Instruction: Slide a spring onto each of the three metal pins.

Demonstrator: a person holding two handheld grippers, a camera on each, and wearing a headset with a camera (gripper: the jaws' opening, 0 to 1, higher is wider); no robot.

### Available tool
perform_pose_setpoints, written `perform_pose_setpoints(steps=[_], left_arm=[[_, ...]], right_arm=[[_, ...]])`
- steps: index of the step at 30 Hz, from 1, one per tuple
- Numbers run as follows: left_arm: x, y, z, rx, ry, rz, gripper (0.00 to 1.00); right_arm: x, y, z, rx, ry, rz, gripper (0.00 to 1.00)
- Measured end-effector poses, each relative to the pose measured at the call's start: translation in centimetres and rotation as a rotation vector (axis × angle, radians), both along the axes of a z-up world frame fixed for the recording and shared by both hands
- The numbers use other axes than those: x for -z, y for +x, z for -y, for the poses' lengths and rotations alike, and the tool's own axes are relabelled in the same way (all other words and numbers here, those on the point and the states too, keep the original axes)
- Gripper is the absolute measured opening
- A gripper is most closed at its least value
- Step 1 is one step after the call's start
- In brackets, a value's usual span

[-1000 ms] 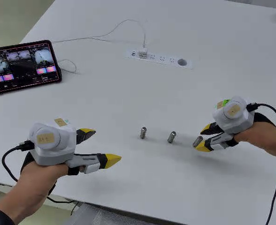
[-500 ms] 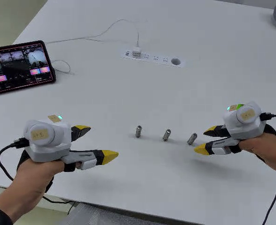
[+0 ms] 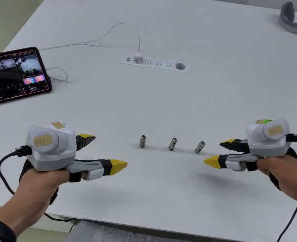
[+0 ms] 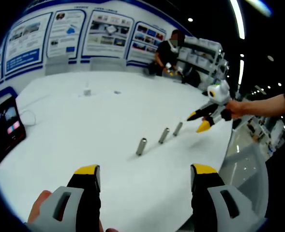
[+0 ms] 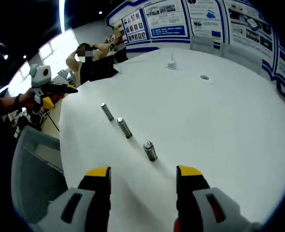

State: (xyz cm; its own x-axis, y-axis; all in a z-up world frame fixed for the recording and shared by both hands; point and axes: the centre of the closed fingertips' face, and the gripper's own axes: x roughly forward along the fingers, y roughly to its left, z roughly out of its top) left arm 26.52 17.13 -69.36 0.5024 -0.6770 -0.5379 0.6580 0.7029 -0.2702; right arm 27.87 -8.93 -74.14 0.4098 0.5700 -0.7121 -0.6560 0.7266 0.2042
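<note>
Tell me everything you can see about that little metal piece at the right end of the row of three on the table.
The right-end pin is a small silvery metal post with a coiled spring wound around it. The spring's ridges are plain in the right gripper view, with a smooth cap above. The pin stands on the white table, leaning slightly, last in a row of three alike. Nothing grips it: the right tool hovers open just beside it, apart.
</note>
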Motion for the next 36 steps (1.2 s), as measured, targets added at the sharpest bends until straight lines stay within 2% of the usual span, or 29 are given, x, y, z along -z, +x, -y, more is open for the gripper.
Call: perform_pose_setpoints(steps=[6, 10, 14, 20, 28, 30, 31, 36], left_arm=[[0.3, 0.3, 0.0, -0.005, 0.005, -0.014, 0.77], [0.1, 0.4, 0.2, 0.012, 0.017, 0.008, 0.80], [0.2, 0.7, 0.2, 0.009, 0.024, 0.017, 0.82], [0.2, 0.9, 0.2, 0.013, 0.021, 0.019, 0.80], [0.5, 1.0, 0.3, 0.023, 0.025, 0.010, 0.79], [0.5, 1.0, 0.4, 0.035, 0.034, 0.021, 0.78], [0.6, 0.9, 0.4, 0.041, 0.034, 0.014, 0.78], [0.6, 1.0, 0.6, 0.057, 0.033, 0.024, 0.76]], right_arm=[[-0.3, -1.1, -0.1, 0.046, 0.039, 0.008, 0.61], [-0.3, -2.3, -0.2, 0.073, 0.057, 0.013, 0.64], [-0.3, -3.0, -0.4, 0.101, 0.082, 0.008, 0.64], [-0.2, -3.9, -0.5, 0.116, 0.094, 0.001, 0.64], [-0.5, -4.3, 0.0, 0.148, 0.108, 0.011, 0.64], [-0.6, -4.5, 0.0, 0.152, 0.111, 0.012, 0.65], [-0.6, -4.5, 0.0, 0.154, 0.114, 0.012, 0.65], [-0.6, -4.7, 0.0, 0.165, 0.122, 0.015, 0.66]])
